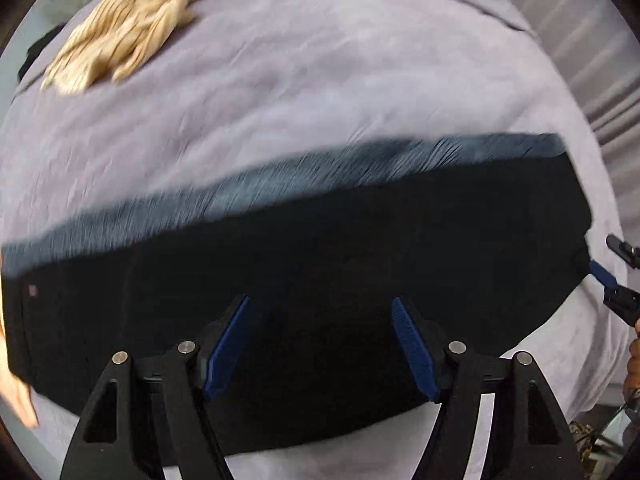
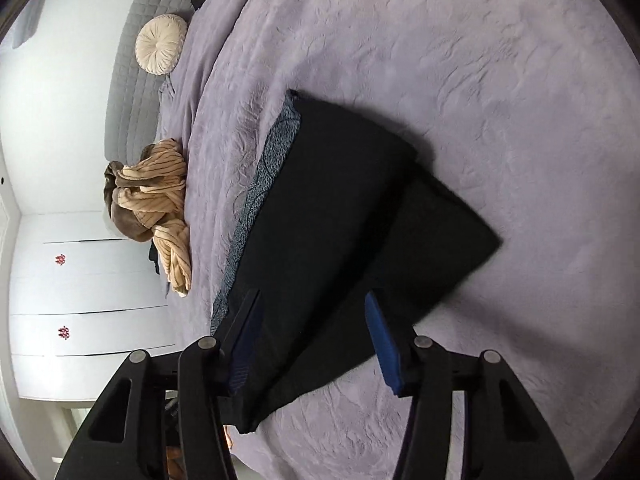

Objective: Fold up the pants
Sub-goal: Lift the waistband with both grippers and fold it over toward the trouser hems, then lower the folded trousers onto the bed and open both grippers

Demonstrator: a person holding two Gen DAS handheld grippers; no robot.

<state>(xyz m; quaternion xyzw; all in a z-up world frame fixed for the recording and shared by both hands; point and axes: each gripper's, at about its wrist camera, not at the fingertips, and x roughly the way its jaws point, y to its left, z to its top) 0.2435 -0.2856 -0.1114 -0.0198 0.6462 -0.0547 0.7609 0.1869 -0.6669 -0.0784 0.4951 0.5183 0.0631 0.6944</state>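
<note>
1. Because a wide soft surface lets cloth lie flat, the bed (image 2: 500,80) with its lilac cover carries everything.
2. Black pants (image 2: 344,216) lie on it near its edge, folded lengthwise with a grey lining strip showing along one side, apparently ready for a crosswise fold.
3. A tan garment (image 2: 160,208) sits bunched well apart, out of the way.
4. Left tongs (image 1: 320,344) hover spread over the pants' middle, pinching nothing.
5. Right tongs (image 2: 316,340) stand spread at one end, empty.
</note>
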